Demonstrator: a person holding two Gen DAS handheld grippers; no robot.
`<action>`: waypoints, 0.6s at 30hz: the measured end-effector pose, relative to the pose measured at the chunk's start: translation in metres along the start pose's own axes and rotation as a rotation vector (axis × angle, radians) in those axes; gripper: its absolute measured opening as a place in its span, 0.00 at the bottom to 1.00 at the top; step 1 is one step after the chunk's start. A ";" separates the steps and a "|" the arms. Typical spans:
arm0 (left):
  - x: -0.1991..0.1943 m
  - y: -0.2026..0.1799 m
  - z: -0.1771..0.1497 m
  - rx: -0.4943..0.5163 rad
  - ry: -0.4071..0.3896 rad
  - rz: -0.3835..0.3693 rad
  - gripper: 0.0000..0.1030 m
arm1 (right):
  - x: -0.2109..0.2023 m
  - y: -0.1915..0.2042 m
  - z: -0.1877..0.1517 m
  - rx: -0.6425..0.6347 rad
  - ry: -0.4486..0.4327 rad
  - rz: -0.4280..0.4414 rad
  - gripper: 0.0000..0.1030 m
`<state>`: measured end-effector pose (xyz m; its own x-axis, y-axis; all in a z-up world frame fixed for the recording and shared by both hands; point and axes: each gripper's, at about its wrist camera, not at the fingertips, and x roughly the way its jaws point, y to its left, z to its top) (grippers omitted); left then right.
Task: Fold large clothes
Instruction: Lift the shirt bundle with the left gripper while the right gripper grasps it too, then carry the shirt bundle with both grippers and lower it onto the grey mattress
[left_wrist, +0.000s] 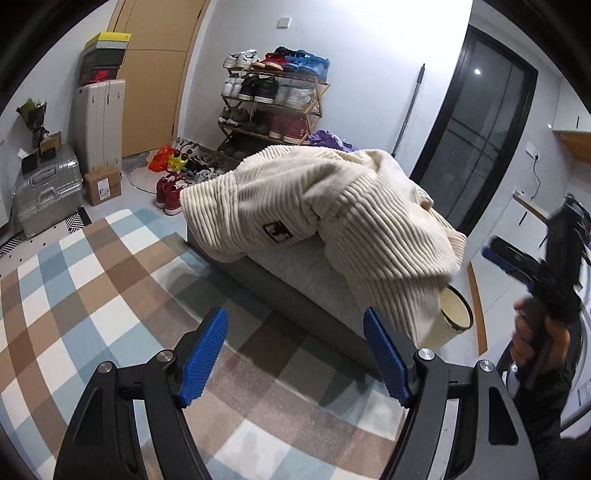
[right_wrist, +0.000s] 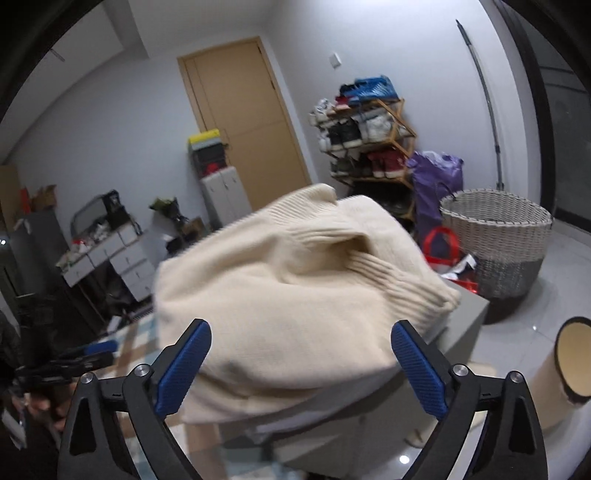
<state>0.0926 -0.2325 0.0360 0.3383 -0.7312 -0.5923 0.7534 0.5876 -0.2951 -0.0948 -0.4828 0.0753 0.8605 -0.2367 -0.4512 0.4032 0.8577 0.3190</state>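
- The left gripper (left_wrist: 295, 354) is standing with its jaws spread wide and nothing between the blue pads (left_wrist: 202, 356); only the checked rug (left_wrist: 110, 295) is showing through the gap, and the cloth is lying ahead of the fingertips, apart from them.
- The right gripper (right_wrist: 299, 369) is also gaping wide and gripping nothing; the cloth is filling the view beyond its fingertips, but the pads are not pressing on it. This view is blurred.
- The cream ribbed sweater (left_wrist: 325, 210) is lying in a rumpled heap on the grey ottoman (left_wrist: 295, 273), one part drooping over the near right corner toward the cream bin (left_wrist: 456, 314), another part spilling over the far left edge.
- It is looking thick, soft and limp: probably light for its bulk, not slippery, not fragile, and likely to sag and bunch wherever it is unsupported.
- The ribbed band (right_wrist: 406, 284) along the edge is probably offering the firmest hold, since it is denser than the body knit.
- Taking two well-separated points on an edge, one per gripper, should let the cloth hang flat before laying it out.
- The shoe rack (left_wrist: 273, 99) and woven basket (right_wrist: 498, 240) are standing well behind.
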 end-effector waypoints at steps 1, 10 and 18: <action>0.005 0.005 0.003 -0.022 -0.003 0.000 0.70 | 0.002 -0.001 -0.005 0.059 0.004 0.024 0.96; 0.086 0.086 0.060 -0.406 0.078 -0.211 0.70 | 0.028 0.009 -0.072 0.322 0.124 0.273 0.88; 0.154 0.107 0.073 -0.616 0.260 -0.401 0.77 | 0.081 -0.005 -0.065 0.457 0.136 0.275 0.85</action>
<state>0.2666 -0.3078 -0.0319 -0.0944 -0.8684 -0.4867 0.3153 0.4376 -0.8420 -0.0476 -0.4765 -0.0167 0.9174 0.0548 -0.3942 0.2899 0.5866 0.7562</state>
